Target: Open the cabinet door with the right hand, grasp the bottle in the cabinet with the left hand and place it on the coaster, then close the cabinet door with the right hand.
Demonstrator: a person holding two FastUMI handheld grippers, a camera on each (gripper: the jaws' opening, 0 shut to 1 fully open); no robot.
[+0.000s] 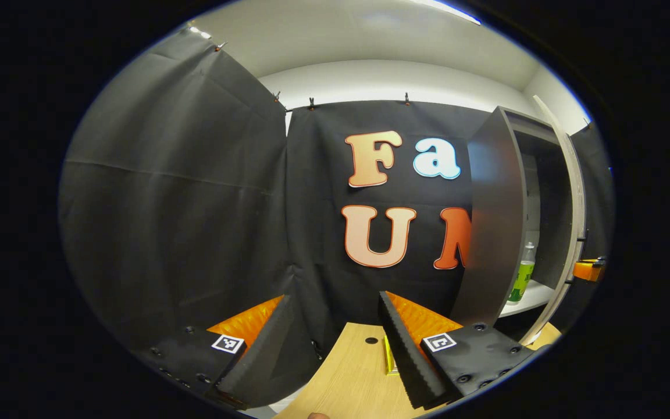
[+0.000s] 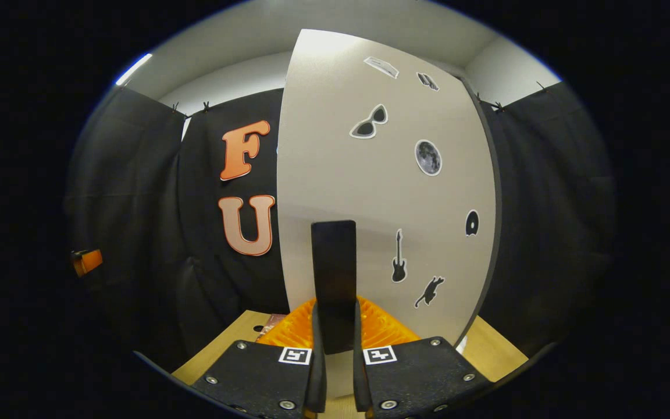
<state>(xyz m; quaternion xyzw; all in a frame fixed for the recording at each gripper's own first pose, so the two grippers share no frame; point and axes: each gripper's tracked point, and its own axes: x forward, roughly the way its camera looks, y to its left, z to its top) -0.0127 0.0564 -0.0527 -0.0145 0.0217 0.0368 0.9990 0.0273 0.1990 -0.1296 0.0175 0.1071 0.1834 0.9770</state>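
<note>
A clear bottle [image 1: 522, 273] with a green label stands upright on the white shelf [image 1: 535, 297] inside the cabinet [image 1: 489, 233], far right in the left gripper view. The pale cabinet door [image 2: 381, 192], with several stickers on it, stands partly open. My right gripper [image 2: 335, 317] is shut on the door's black vertical handle [image 2: 334, 267]. My left gripper [image 1: 335, 302] is open with nothing between its fingers; it hovers over the wooden table [image 1: 352, 378], left of the cabinet and well short of the bottle. The right gripper's orange body [image 1: 588, 269] peeks from behind the door's edge [image 1: 570, 221].
A small yellowish flat thing [image 1: 390, 356] lies on the table beside my left gripper's right finger; I cannot tell what it is. The tabletop has a small round hole [image 1: 371, 340]. Black cloth walls close in the back and sides. The left gripper's orange body [image 2: 86, 261] shows far left.
</note>
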